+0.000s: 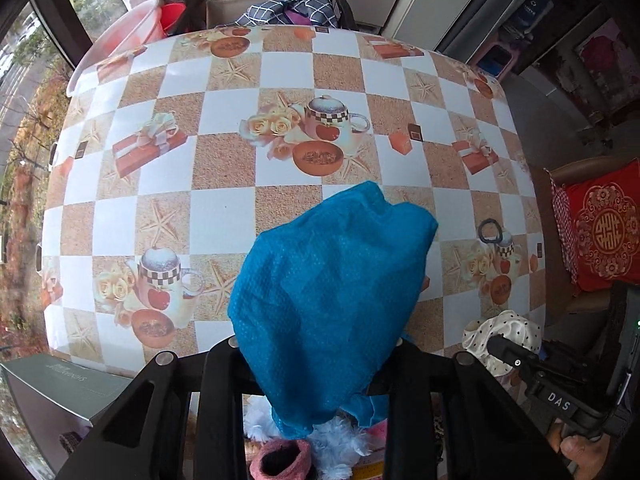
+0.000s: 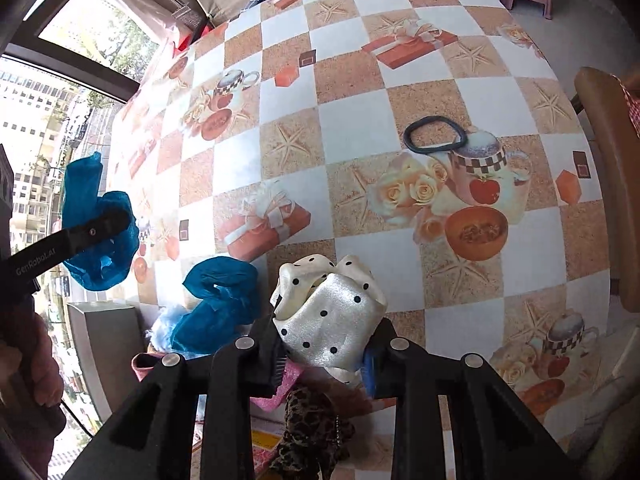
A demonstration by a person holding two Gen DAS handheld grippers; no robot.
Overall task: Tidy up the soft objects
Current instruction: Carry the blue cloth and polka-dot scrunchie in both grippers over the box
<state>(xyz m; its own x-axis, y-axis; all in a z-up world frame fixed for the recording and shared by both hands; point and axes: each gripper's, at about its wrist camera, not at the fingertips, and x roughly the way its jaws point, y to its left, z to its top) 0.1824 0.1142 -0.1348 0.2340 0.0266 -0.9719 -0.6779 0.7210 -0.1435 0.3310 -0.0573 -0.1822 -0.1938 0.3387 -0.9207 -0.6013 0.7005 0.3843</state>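
My left gripper is shut on a blue cloth that drapes over its fingers above the near table edge; it also shows in the right wrist view. My right gripper is shut on a white satin scrunchie with black dots, also seen in the left wrist view. Below the grippers lies a pile of soft things: a pink knit piece, pale blue fluff, a leopard-print piece and pink glitter fabric.
The table with a checkered cloth fills both views. A dark hair tie lies on it to the right. A grey box stands at the near left. Chairs and a red cushion flank the table.
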